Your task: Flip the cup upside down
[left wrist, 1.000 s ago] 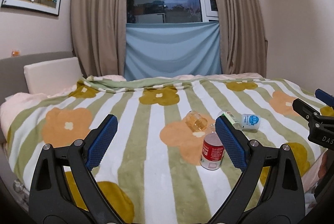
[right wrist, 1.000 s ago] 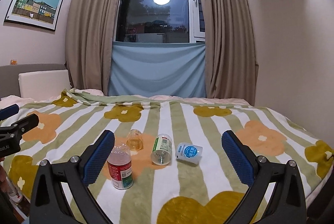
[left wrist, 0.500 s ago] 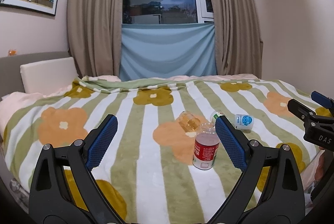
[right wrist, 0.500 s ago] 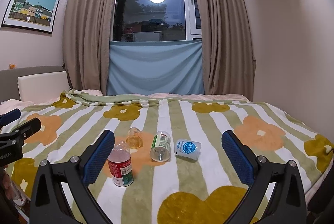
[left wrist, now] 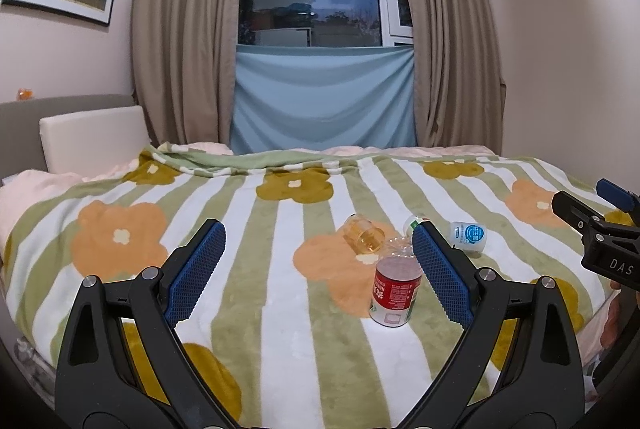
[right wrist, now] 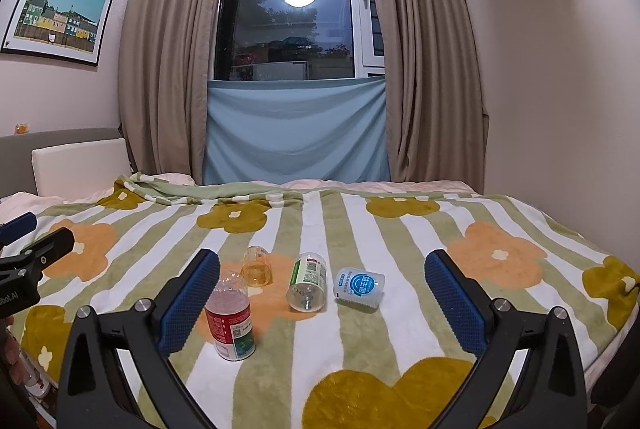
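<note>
A small clear amber cup [left wrist: 363, 238] lies on its side on the flowered blanket, mouth toward me; it also shows in the right wrist view [right wrist: 257, 266]. My left gripper [left wrist: 316, 257] is open and empty, held above the blanket short of the cup. My right gripper [right wrist: 322, 287] is open and empty, held back from the objects. The right gripper's fingertips show at the right edge of the left wrist view [left wrist: 580, 209], and the left gripper's at the left edge of the right wrist view [right wrist: 36, 249].
A red-labelled bottle [right wrist: 231, 321] stands upright in front of the cup. A green-labelled bottle [right wrist: 308, 281] and a white jar with a blue label [right wrist: 359, 287] lie on their sides to its right. The bed [right wrist: 400, 341] ends at the near edge; headboard at left.
Both grippers have tilted up and shifted slightly, so the objects sit a little lower in view. Nothing on the bed has moved. Both grippers stay open.
</note>
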Tool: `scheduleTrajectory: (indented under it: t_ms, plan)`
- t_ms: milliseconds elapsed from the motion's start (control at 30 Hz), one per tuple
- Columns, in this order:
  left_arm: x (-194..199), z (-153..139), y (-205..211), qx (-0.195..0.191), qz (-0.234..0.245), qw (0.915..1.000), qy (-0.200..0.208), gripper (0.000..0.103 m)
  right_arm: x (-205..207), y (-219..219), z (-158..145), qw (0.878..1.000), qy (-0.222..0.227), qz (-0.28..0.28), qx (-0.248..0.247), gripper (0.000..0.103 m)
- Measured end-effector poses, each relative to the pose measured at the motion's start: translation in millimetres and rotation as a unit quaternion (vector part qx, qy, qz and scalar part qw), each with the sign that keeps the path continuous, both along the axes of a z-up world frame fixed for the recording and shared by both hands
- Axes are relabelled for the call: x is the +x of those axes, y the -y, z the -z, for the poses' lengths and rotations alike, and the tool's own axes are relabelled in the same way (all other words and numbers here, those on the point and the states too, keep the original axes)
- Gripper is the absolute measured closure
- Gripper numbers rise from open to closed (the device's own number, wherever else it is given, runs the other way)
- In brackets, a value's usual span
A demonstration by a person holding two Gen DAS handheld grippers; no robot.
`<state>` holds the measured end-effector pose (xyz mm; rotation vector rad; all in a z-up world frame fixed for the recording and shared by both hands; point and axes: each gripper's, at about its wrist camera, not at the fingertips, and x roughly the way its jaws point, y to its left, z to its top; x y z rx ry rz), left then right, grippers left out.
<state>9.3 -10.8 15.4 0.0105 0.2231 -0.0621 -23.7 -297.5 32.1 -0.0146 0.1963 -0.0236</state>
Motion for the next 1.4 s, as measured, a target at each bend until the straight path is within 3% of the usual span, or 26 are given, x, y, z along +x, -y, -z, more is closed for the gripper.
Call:
scheduleTrajectory:
  t_ms: [1033,1100,1133,1400]
  plan:
    - [1,2,2,0.001,0.003,1.0000,-0.002,0.008,-1,1,1,1.000,-0.002,0.004,-0.001,0.001]
    - [0,3,4,0.005,0.003,1.0000,0.001,0.007,-1,1,1,1.000,-0.002,0.005,-0.001,0.001]
    - [-1,3,5,0.007,0.004,1.0000,0.003,0.000,-1,1,1,1.000,-0.002,0.004,-0.001,0.001]
    - [-14,-1,9,0.012,0.007,0.9991,0.040,0.000,-1,2,1,1.000,-0.002,0.004,0.000,0.001]
